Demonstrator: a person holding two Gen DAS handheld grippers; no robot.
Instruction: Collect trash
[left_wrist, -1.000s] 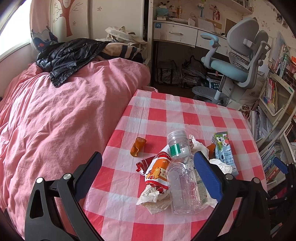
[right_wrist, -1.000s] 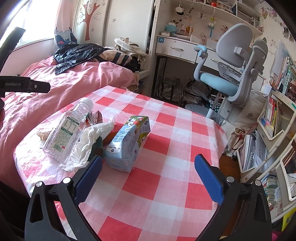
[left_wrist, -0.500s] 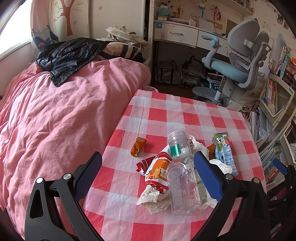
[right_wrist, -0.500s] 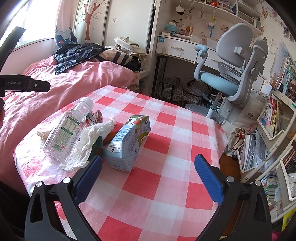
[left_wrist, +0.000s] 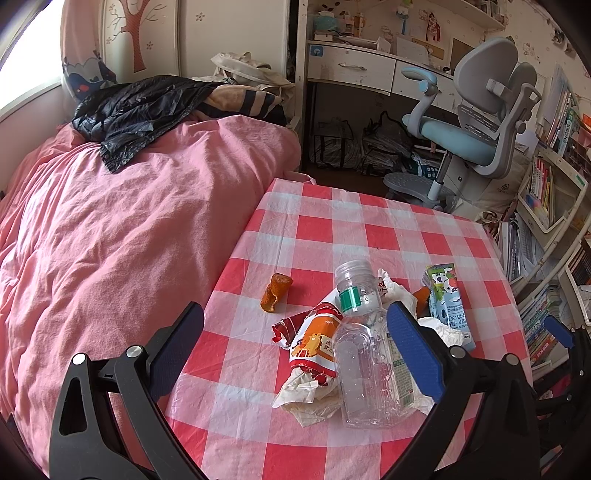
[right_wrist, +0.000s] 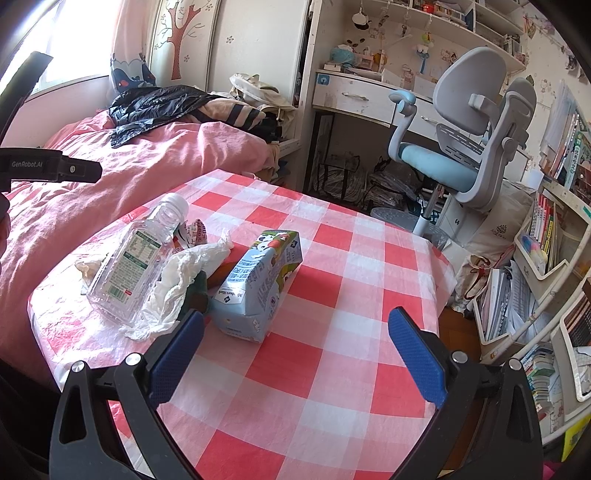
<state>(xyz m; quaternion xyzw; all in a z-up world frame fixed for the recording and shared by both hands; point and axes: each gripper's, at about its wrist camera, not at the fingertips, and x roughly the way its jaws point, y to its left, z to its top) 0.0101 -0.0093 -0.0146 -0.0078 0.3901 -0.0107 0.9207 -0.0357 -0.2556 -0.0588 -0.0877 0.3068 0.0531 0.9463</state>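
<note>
Table: the trash lies on a table (left_wrist: 332, 229) with a red and white checked cloth, near its left edge, right beside a pink bed (left_wrist: 122, 236).
Around: a black jacket (left_wrist: 140, 110) lies at the far end of the bed. A grey and blue chair (right_wrist: 465, 147) stands past the table, and bookshelves (right_wrist: 554, 206) are on the right.
Bottle: a clear plastic bottle (left_wrist: 364, 354) lies on its side on top of a snack wrapper (left_wrist: 314, 343) and crumpled white paper (right_wrist: 184, 280). Its long way runs from near to far, and its cap points away from the left gripper.
Carton: a blue drink carton (right_wrist: 258, 284) lies flat just right of the paper, its top end pointing far away.
Peel: an orange scrap (left_wrist: 275, 291) sits alone, a little left of the pile.
Left gripper (left_wrist: 295, 350): fingers wide apart, holding nothing, low over the bottle and wrapper.
Right gripper (right_wrist: 295, 354): fingers wide apart, holding nothing, with the carton's near end just past its left finger.
</note>
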